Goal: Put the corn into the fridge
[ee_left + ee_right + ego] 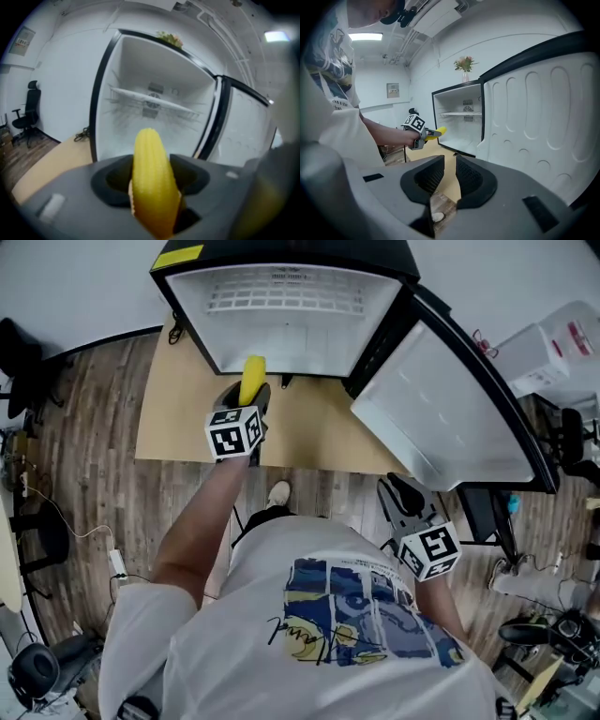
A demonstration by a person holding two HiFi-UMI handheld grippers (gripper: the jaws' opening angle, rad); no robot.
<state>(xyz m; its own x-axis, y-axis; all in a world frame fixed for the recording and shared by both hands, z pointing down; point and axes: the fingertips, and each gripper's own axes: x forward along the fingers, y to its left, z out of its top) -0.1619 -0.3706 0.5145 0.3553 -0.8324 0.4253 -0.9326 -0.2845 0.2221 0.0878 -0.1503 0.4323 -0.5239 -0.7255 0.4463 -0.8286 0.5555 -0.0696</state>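
- The left gripper (248, 401) has its fingers pinched on the corn (251, 376), gripping the cob low down so its yellow tip pokes out beyond the fingertips
- The cob's long axis runs along the line the fingers point, tip first, so it leads like a nose and does not lie crosswise between them
- Straight ahead of those fingers stands the fridge (281, 329), with its door (441, 418) swung wide to the fingers' right
- Inside the white cavity, a wire shelf (154, 101) sits above the tip's line and the cavity floor lies below it
- The corn is not inside yet, as far as I can tell: its tip sits close in front of the open mouth, over the tan board (169, 418) that the fridge stands on
- The right gripper (450, 176) hangs well back beside the door's inner face, its fingers a narrow gap apart with only wooden floor showing between them
- So the left hand is plainly the nearer one, and I'd judge the coming move to be a straight push forward along the cob's own axis, then a lowering onto the cavity floor or the shelf before the fingers spread
- The thing to watch, I reckon, is the tip catching the shelf's front edge if the fingers ride high
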